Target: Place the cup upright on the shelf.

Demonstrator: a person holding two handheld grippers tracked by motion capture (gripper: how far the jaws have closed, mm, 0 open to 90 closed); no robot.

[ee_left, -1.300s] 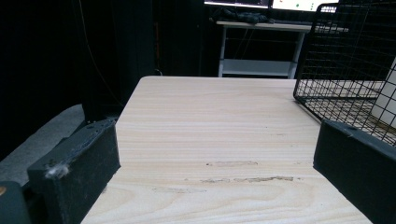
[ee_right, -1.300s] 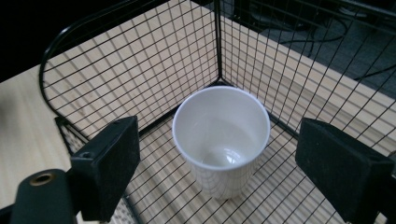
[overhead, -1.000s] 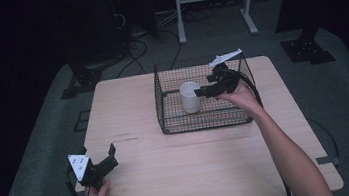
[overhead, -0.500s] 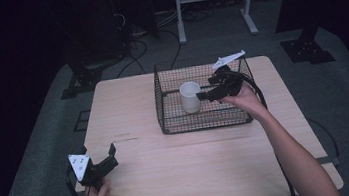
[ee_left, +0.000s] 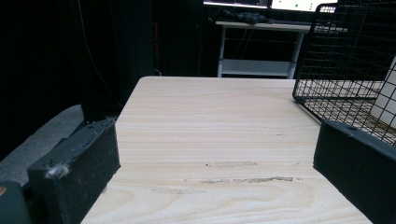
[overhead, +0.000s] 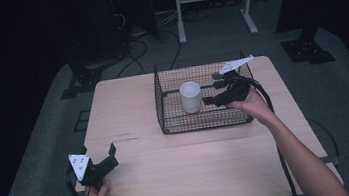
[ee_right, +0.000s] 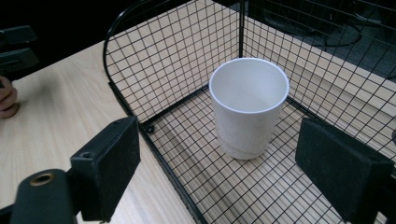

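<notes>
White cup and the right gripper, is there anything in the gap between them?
Nothing. In the right gripper view the open right gripper faces the upright white cup across bare mesh floor of the wire basket.

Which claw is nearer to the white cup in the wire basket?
The right claw: it is open beside the white cup. The left claw rests at the table's near left corner.

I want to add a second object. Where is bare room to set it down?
The table is bare left of the wire basket and in front of it, between the left tongs and the right forearm. Crowded: inside the basket, around the white cup and right tongs.
</notes>
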